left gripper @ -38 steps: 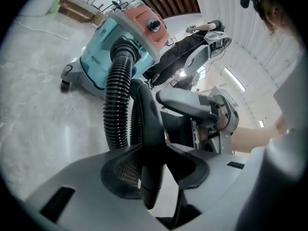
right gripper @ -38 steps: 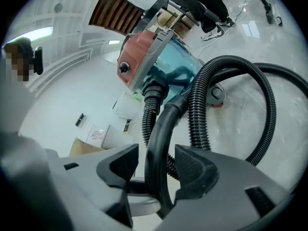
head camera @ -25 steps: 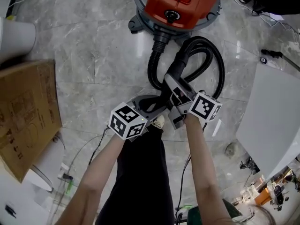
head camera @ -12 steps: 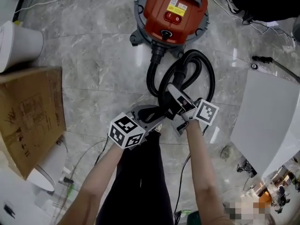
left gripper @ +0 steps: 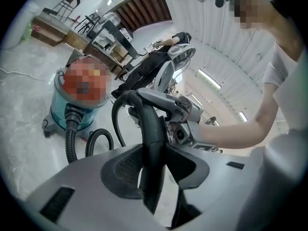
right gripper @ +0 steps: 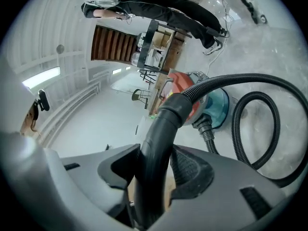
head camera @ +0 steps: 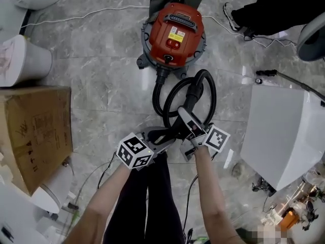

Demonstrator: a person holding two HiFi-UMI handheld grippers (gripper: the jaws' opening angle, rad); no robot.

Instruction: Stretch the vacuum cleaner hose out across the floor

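Head view: your left tongs (head camera: 167, 133) and right tongs (head camera: 183, 115) share the hose (head camera: 205, 93) near its free end. Its loops are still coiled on the floor (head camera: 101, 85) beside the vacuum cleaner (head camera: 174, 32).
Left gripper view: the tongs are clamped on the hose, likely steadying it.
Right gripper view: the tongs have just closed further and squeeze the hose, ready for pulling.

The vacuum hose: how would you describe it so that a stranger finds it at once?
Find the red vacuum cleaner on the marble floor. The hose leaves its front and curls into a loop. Unlike the thin white cables nearby, it is thick, black and ribbed.
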